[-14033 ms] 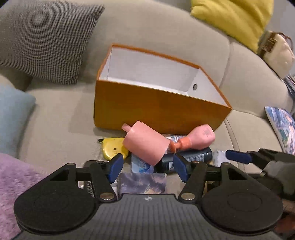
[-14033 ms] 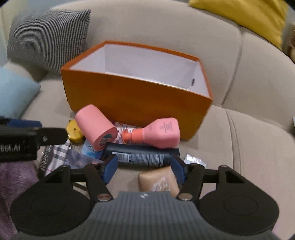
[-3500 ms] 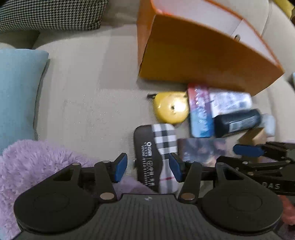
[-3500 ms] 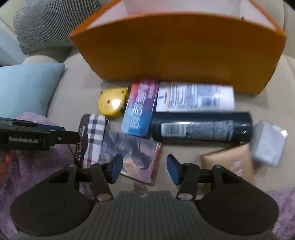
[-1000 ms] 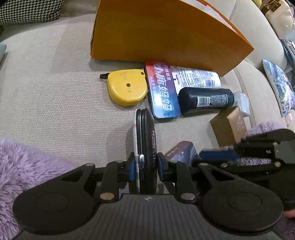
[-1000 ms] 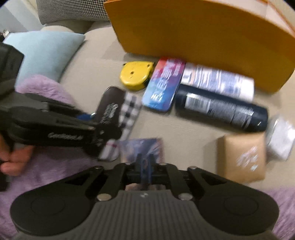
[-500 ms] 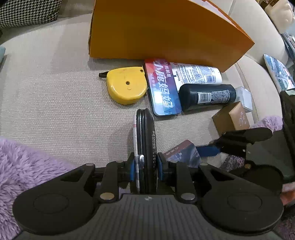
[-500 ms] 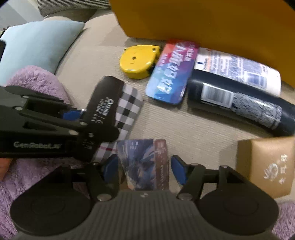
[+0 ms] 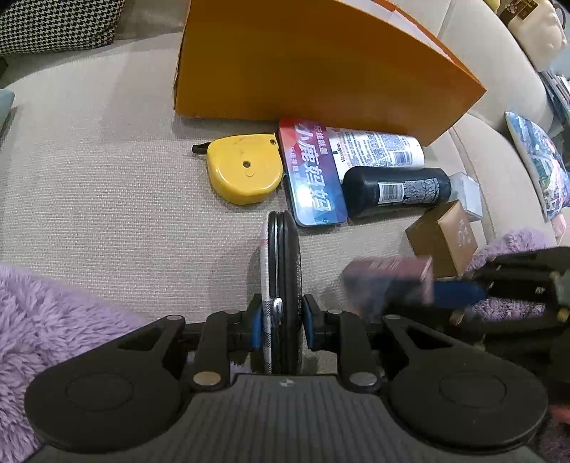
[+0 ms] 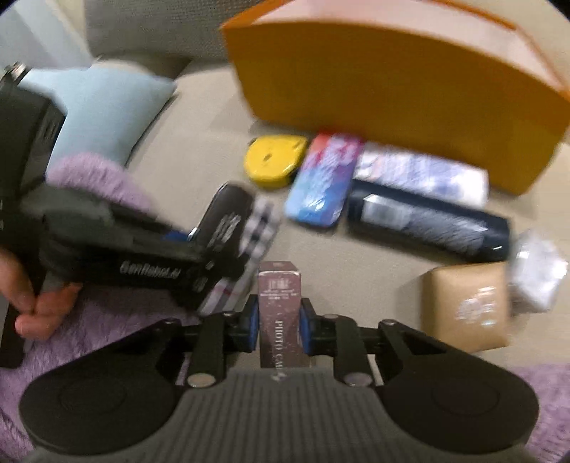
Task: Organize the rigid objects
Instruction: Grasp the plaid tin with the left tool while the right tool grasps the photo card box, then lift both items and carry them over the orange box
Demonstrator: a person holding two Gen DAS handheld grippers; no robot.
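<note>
centrally, the left gripper (image 9: 278,326) points forward over the sofa seat (image 9: 107,199), its two blue pads clamped on one flat black-and-plaid case (image 9: 281,270) held on edge, upright. beside it to the right, the right gripper (image 10: 276,326) has its pads closed on one slim maroon box (image 10: 279,310) printed "photo", also held on edge; in the left wrist view this box (image 9: 388,281) is blurred. a bare hand (image 10: 39,302) grips the left tool's handle.

lying on the seat in front of both grippers: one yellow tape measure (image 9: 242,172), one red-and-blue tin (image 9: 311,178), one white lotion bottle (image 9: 377,147), one black bottle (image 9: 395,192), one brown box (image 9: 445,237) and one small silver packet (image 9: 468,194). the tin touches the tape measure and both bottles. behind them stands one orange box (image 9: 310,67), its front wall hiding its inside. one purple fluffy throw (image 9: 53,320) lies nearest; one houndstooth cushion (image 9: 60,25) and one pale blue cushion (image 10: 107,110) sit at left.
</note>
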